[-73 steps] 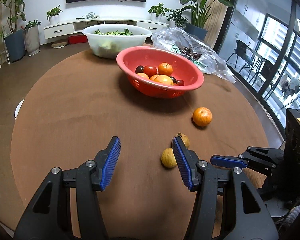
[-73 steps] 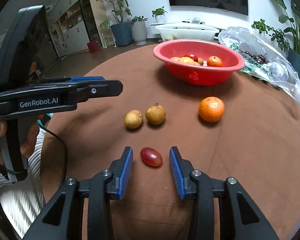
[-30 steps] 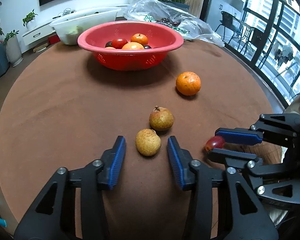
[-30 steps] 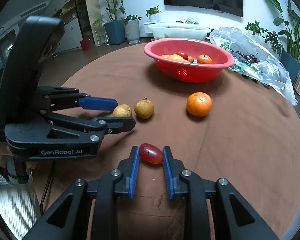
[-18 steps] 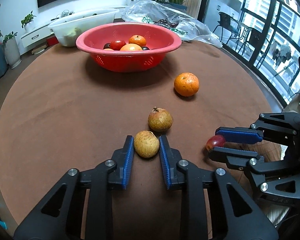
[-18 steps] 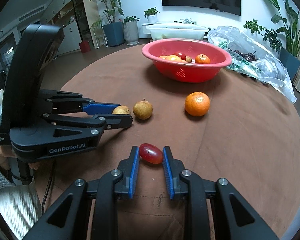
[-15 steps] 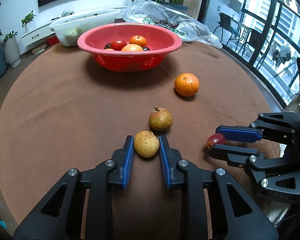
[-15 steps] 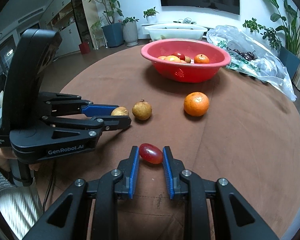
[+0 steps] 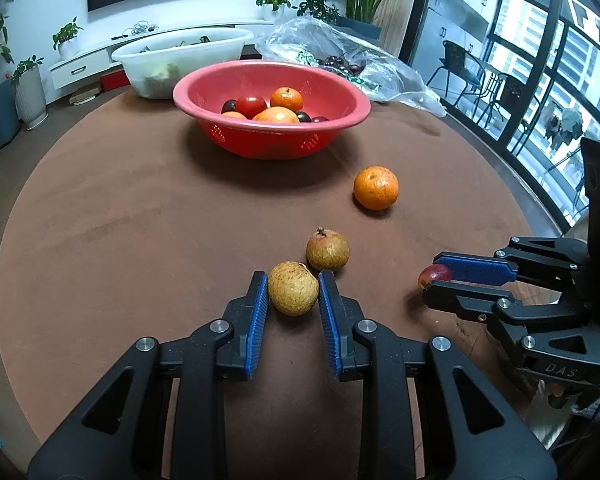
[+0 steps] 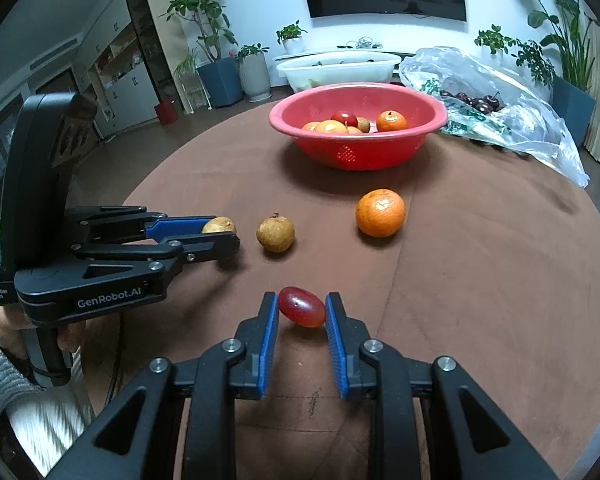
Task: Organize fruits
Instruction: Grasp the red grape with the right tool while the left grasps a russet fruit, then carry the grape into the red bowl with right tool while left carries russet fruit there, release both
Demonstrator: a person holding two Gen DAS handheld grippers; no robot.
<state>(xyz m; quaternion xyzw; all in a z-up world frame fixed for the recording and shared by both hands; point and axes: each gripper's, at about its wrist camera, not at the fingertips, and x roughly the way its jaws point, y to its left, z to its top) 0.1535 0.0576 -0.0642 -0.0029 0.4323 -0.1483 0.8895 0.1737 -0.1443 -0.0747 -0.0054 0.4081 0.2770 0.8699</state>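
your left gripper (image 9: 293, 289) is clamped on the small yellow-brown fruit (image 9: 293, 288), pads pressing its left and right flanks near the fingertips. the fruit sits far forward in the jaws, so the hold is shallow: if you lift with a jerk or tilt the nose down, expect it to roll out ahead of the pads. the fruit appears to be just off or barely on the brown tablecloth (image 9: 140, 216); the pictures do not settle which.

just ahead of the left jaws, slightly to their right, the second brown fruit (image 9: 327, 249) lies nearly touching the held one and the right pad's tip. a forward or rightward drag is likely to knock it and send it rolling.

further ahead and to the right, the loose orange (image 9: 376, 187) stands between both grippers and the red basket (image 9: 204, 92). carry low and you may clip it.

your right gripper (image 10: 301, 308) is closed on the red grape tomato (image 10: 301, 306), gripped at its two ends between the pad tips. it is soft and smooth: extra squeeze may split it, and any twist may let it pop forward.

the two grippers work side by side, near each other; moving both to the basket together risks a collision between them.
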